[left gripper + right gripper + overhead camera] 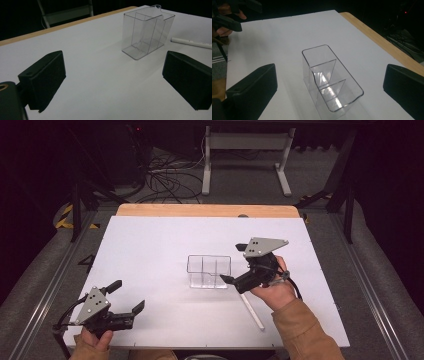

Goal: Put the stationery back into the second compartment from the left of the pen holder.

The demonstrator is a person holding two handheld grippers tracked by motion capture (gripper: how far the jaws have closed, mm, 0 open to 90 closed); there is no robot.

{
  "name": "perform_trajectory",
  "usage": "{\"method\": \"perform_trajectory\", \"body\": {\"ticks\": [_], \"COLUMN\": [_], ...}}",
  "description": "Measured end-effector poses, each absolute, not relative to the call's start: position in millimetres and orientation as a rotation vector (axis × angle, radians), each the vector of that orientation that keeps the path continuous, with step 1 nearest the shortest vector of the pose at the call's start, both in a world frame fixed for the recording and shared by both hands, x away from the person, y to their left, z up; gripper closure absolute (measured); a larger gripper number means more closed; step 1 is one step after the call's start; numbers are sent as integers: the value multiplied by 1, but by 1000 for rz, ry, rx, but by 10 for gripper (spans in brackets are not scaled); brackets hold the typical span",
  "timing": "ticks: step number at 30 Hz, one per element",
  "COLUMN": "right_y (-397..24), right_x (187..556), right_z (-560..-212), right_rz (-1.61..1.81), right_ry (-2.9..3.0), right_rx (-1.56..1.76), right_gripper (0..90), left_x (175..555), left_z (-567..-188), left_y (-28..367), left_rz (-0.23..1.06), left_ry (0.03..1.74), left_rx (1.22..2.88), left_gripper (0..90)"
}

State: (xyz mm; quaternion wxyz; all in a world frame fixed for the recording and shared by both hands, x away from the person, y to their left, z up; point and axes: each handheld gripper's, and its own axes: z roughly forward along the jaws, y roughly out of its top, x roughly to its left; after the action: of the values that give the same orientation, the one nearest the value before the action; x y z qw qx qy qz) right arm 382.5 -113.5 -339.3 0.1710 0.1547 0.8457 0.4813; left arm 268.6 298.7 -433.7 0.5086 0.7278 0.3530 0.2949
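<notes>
A clear plastic organizer [209, 271] stands upright mid-table [150, 245], a white pen [252, 311] lying near it. The right gripper [235, 262] hovers just beside the organizer, jaws spread wide and empty; the left gripper [127, 297], well apart near the table's edge, is likewise released.

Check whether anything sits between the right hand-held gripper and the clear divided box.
Nothing visible does. The right hand-held gripper has its jaws open, and the clear divided box stands directly ahead between them on bare white table. The white pen lies off to the side, beneath the hand.
</notes>
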Motion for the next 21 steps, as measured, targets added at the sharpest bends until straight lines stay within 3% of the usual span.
{"method": "perform_trajectory", "body": {"ticks": [21], "right_y": [-140], "right_x": [358], "right_z": [-369], "right_rz": [1241], "right_ry": [2375], "right_rx": [651], "right_gripper": [11], "left_x": [268], "left_z": [-433], "left_y": [298], "left_rz": [710], "left_ry": [852], "left_rx": [1749], "left_gripper": [56]}}
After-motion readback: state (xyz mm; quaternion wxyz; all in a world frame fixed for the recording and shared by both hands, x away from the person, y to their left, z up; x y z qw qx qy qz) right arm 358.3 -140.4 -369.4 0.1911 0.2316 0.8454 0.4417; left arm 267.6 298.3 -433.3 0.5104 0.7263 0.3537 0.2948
